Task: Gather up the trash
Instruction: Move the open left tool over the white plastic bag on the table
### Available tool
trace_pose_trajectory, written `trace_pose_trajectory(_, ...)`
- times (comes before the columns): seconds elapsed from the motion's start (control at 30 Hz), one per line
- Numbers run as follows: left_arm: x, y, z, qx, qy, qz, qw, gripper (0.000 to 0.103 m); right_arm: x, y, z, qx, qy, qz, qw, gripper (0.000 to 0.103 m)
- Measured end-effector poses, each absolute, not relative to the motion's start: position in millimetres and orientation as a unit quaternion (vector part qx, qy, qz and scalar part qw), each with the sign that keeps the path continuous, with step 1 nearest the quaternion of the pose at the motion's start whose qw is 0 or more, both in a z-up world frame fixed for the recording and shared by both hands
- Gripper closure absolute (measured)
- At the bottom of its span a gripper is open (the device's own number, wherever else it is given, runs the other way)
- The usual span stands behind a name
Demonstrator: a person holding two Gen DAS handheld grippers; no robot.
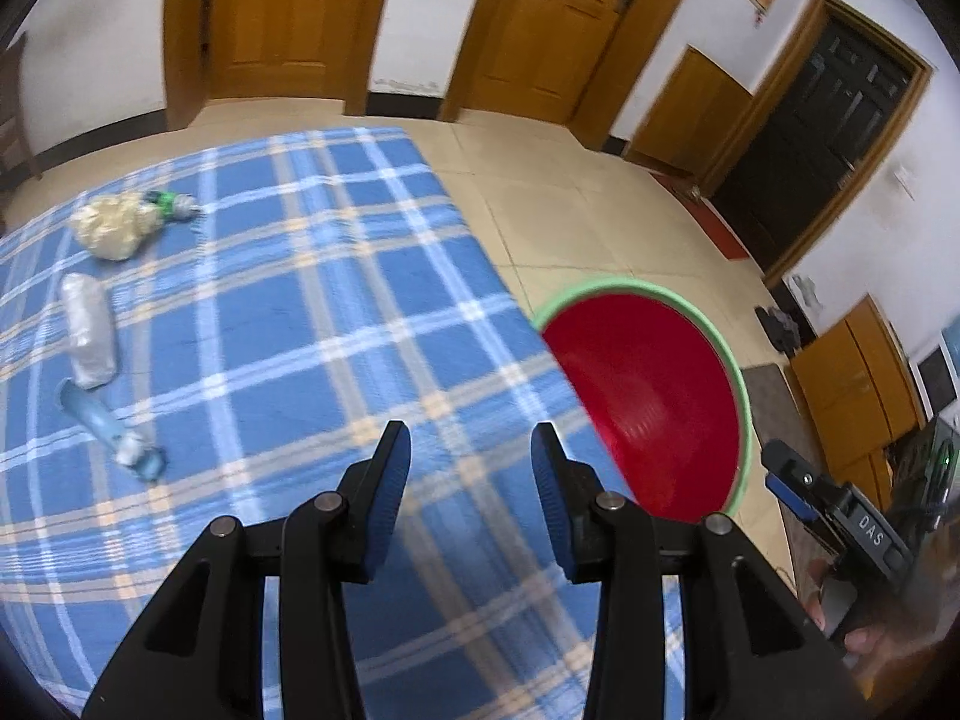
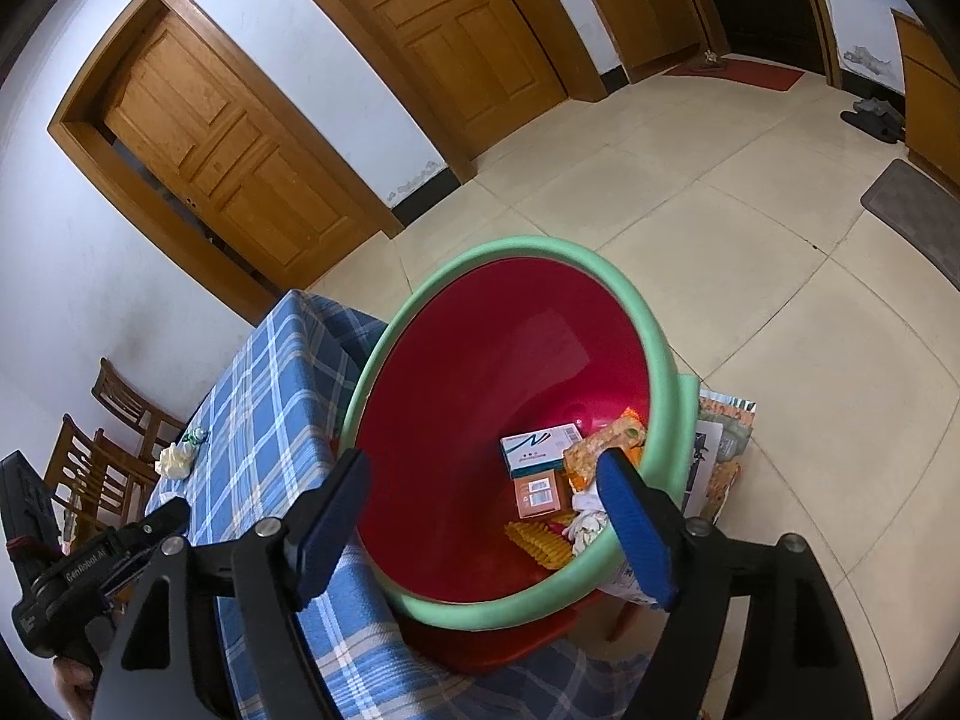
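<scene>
My left gripper (image 1: pixel 471 450) is open and empty above the blue plaid tablecloth (image 1: pixel 312 276). On the cloth at the far left lie a crumpled cream wrapper (image 1: pixel 114 225), a green-capped bottle (image 1: pixel 171 204), a clear crushed bottle (image 1: pixel 90 330) and a blue bottle (image 1: pixel 111 429). My right gripper (image 2: pixel 483 480) is open and empty above the red bin with a green rim (image 2: pixel 480 420), which stands beside the table. The bin (image 1: pixel 648 396) holds a white box (image 2: pixel 540 447), an orange packet (image 2: pixel 603 447), a small orange box (image 2: pixel 537 495) and yellow scraps (image 2: pixel 540 543).
Printed packets (image 2: pixel 717 450) lie on the tiled floor behind the bin. Wooden chairs (image 2: pixel 102 456) stand at the table's far side. Wooden doors (image 1: pixel 282 18) line the wall. A grey mat (image 2: pixel 918 210) and shoes (image 2: pixel 873 117) are on the floor.
</scene>
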State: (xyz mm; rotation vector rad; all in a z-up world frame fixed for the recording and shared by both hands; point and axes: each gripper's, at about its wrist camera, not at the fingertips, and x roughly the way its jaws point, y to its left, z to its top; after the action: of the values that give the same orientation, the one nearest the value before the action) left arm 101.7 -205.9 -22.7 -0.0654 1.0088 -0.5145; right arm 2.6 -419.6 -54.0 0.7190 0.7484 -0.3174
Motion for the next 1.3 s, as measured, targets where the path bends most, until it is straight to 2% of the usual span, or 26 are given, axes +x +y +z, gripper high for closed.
trace_pose_trajectory(0.23, 119, -161, -17, -0.049, 0.466, -0.2, 0.86, 0.061, 11, -407, -49, 0.332, 0.366, -0.148, 0.857, 0.014)
trace_pose_trajectory(0.47, 139, -111, -14, -0.067, 0.455, -0.152, 0.875, 0.061, 19, -398, -51, 0.324, 0.383, -0.156, 0.851, 0.013)
trace_pose_trajectory(0.53, 144, -96, -14, -0.071, 0.453, -0.138, 0.878, 0.061, 22, -396, -50, 0.321, 0.386, -0.159, 0.85, 0.009)
trace_pose_trajectory(0.93, 175, -31, -34, -0.095, 0.463, -0.065, 0.879, 0.06, 33, -387, -53, 0.307, 0.402, -0.18, 0.844, 0.007)
trace_pose_trajectory(1.3, 192, -20, -60, -0.112, 0.479, -0.056, 0.869, 0.059, 48, -374, -51, 0.286, 0.415, -0.174, 0.846, 0.007)
